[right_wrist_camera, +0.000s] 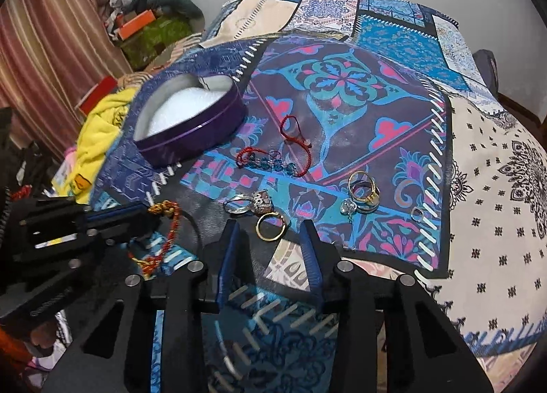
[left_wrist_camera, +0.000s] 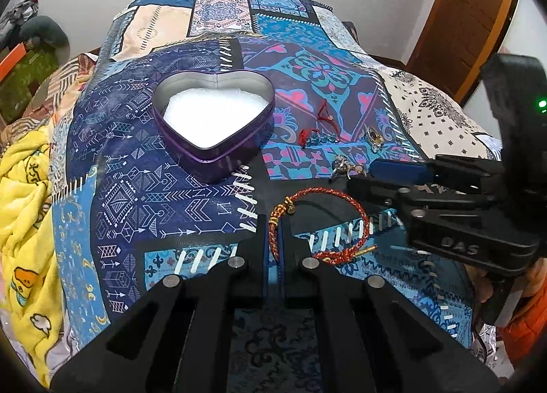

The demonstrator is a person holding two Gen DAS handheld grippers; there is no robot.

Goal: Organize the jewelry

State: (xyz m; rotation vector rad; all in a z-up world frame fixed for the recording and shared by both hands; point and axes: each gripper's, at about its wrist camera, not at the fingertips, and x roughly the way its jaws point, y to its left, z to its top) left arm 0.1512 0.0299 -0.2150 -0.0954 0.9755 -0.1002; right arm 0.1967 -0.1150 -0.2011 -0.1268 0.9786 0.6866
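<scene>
Red-and-gold braided bracelet (left_wrist_camera: 342,218), pinched in closed left gripper (left_wrist_camera: 274,225); right gripper (right_wrist_camera: 270,225) spread open around nothing, just before gold ring (right_wrist_camera: 270,226); heart-shaped purple tin (left_wrist_camera: 218,153) uncovered.

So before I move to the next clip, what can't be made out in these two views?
- Braided red-and-gold bracelet: the section pinched in the left claw is hidden by its fingers, left wrist view.
- Heart-shaped tin: its near inner floor is hidden by its own wall, right wrist view.
- Ring cluster: overlapping, so the count is unclear.
- Blue beaded piece: too small to identify, left wrist view.
</scene>
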